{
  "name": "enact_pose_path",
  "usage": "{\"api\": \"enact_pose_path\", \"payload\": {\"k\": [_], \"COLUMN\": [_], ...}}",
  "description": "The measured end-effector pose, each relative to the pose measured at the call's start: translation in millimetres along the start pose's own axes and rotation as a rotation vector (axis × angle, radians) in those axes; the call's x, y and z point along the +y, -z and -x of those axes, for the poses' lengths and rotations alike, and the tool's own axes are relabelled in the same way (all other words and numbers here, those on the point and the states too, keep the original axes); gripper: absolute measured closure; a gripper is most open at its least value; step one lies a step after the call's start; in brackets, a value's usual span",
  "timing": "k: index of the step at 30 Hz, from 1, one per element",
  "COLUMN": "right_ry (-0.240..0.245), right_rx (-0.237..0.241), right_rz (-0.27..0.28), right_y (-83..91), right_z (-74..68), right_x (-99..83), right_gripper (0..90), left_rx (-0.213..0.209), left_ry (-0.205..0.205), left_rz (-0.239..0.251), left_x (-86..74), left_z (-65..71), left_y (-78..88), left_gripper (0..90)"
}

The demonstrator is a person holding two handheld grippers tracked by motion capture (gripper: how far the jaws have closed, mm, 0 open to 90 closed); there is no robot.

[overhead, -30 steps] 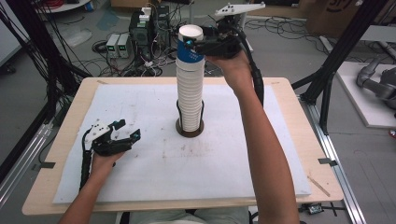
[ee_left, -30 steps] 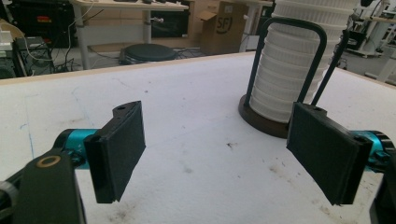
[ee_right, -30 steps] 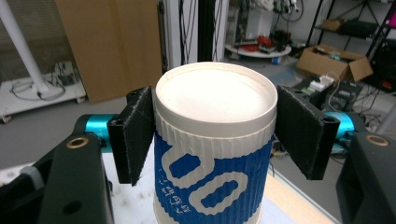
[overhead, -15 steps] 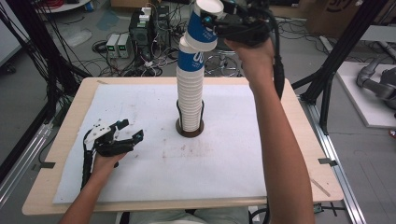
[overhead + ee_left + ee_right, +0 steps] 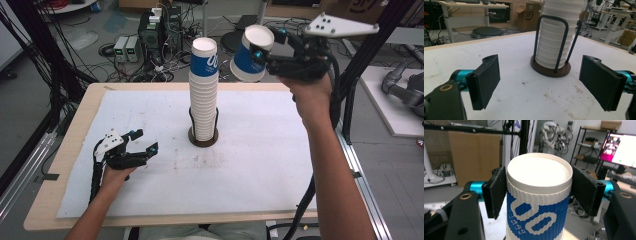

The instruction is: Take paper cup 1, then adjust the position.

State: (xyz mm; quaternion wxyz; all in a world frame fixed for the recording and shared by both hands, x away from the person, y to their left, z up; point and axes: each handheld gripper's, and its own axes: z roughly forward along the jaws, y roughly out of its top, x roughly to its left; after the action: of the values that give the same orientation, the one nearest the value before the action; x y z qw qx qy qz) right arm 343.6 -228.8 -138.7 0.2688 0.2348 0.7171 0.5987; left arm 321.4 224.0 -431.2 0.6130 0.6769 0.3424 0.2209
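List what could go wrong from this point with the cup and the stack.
1. The right gripper holds the blue and white cup tilted high above the table; if the grip slackens, it could drop.
2. The cup stack rises far above its wire holder; a bump from the arm might topple it.

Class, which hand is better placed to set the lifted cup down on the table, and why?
Right: the right gripper already clamps the cup, clear of the stack. The left gripper rests open and empty on the table.
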Motion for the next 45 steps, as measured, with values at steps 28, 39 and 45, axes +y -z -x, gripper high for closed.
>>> {"api": "enact_pose_path", "payload": {"k": [28,39,45], "right_ry": [-0.147,-0.118,-0.114], "right_rx": [0.118,0.15,0.159], "right_rz": [-0.118,-0.139,-0.156], "right_y": [-3.8,-6.1,-7.9], "right_z": [-27.8,-38.5,-43.1], "right_x": [-198.9,-202.6,-204.8], "right_gripper": [31.9,31.9,31.9], "left_rx": [-0.119,-0.16,-0.199], "left_ry": [-0.028,-0.044,-0.061], "left_rz": [0.004,0.012,0.001], "left_x": [5.1,6.9,8.2], "left_z": [24.7,31.3,38.8], "left_y": [-11.1,-14.2,-19.2], "left_gripper": [16.7,16.6,16.6]}}
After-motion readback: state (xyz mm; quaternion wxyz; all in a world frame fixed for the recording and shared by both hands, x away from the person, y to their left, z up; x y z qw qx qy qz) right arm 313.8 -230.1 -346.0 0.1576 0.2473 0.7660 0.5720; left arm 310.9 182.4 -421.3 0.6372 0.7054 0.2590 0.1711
